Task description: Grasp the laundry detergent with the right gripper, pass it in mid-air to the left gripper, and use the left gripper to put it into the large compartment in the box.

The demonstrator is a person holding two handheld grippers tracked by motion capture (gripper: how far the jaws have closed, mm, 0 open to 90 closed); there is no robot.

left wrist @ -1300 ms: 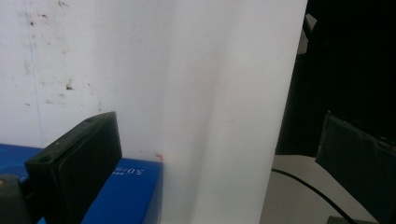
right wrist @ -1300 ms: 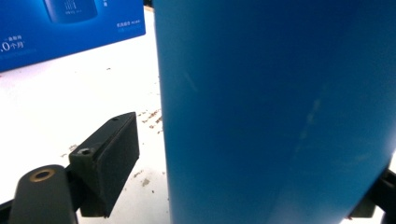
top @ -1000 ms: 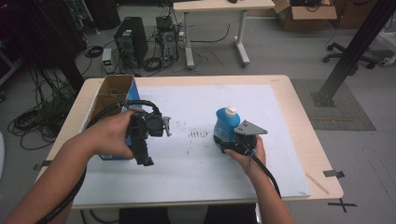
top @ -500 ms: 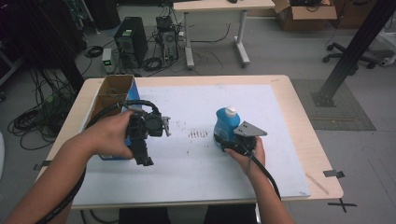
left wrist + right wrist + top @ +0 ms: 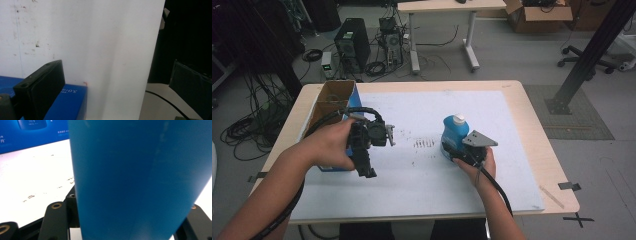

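A blue bottle [image 5: 453, 132] with a white cap stands upright on the white sheet, right of centre. My right gripper [image 5: 457, 152] reaches it from the near side. Its jaws have just been closing and now press on the bottle's sides [image 5: 135, 170], one black jaw at each lower corner of the right gripper view. My left gripper [image 5: 362, 162] is held above the sheet beside an open blue box [image 5: 353, 95]. In the left gripper view its two black jaws stand far apart, the left gripper [image 5: 115, 87] open over bare sheet with the box corner [image 5: 67, 105] at lower left.
The white sheet [image 5: 422, 175] covers most of the wooden table [image 5: 557, 190]. Dark scuff marks [image 5: 426, 143] lie between the hands. Beyond the table are a computer tower [image 5: 352, 42], cables, a second desk [image 5: 447, 7] and a black post [image 5: 592, 55].
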